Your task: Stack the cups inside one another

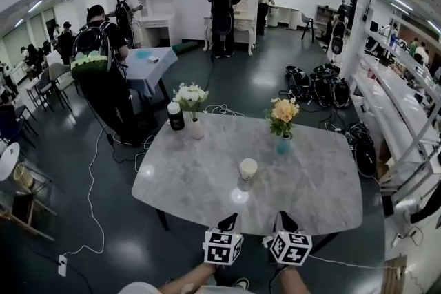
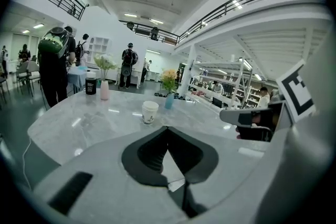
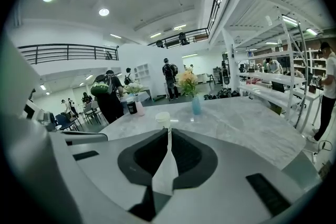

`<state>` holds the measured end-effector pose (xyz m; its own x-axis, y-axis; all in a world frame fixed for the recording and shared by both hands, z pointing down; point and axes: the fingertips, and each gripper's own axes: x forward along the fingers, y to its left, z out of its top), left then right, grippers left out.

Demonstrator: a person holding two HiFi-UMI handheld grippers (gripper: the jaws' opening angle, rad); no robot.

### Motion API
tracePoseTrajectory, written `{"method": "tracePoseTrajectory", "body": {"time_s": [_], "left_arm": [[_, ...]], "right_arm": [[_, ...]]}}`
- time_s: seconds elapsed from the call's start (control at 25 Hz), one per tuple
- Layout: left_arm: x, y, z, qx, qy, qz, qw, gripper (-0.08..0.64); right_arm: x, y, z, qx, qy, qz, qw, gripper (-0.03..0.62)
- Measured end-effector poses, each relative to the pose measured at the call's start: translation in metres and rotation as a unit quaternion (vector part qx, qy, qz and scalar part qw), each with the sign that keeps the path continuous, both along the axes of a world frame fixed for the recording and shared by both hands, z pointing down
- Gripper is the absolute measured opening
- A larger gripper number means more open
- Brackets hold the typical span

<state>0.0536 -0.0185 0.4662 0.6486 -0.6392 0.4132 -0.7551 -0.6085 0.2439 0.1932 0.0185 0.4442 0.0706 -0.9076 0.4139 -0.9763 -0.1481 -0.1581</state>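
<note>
Flowers (image 1: 191, 96) fill two vases (image 1: 197, 129) near the cup (image 1: 248, 169); left gripper (image 1: 232, 217) and right gripper (image 1: 282, 216) closed, empty.

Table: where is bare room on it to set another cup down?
Free: the left half of the table beside the cup, and the right half past the blue vase. Crowded: the far left corner, where the black canister and the pink vase stand together.
</note>
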Motion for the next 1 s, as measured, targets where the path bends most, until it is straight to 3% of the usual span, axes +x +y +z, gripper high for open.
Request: {"method": "tracePoseTrajectory", "body": {"time_s": [0.36, 0.72, 1.0], "left_arm": [[0.014, 0.027, -0.003, 0.009, 0.004, 0.001, 1.0, -0.005], [0.005, 0.007, -0.01, 0.025, -0.004, 0.012, 0.9996, -0.005], [0.006, -0.005, -0.014, 0.028, 0.001, 0.018, 0.9995, -0.005]], "right_arm": [[0.012, 0.023, 0.002, 0.002, -0.006, 0.0, 1.0, 0.025], [-0.01, 0.001, -0.007, 0.02, -0.006, -0.006, 1.0, 0.025], [-0.018, -0.007, 0.004, 0.006, -0.006, -0.011, 1.0, 0.025]]}}
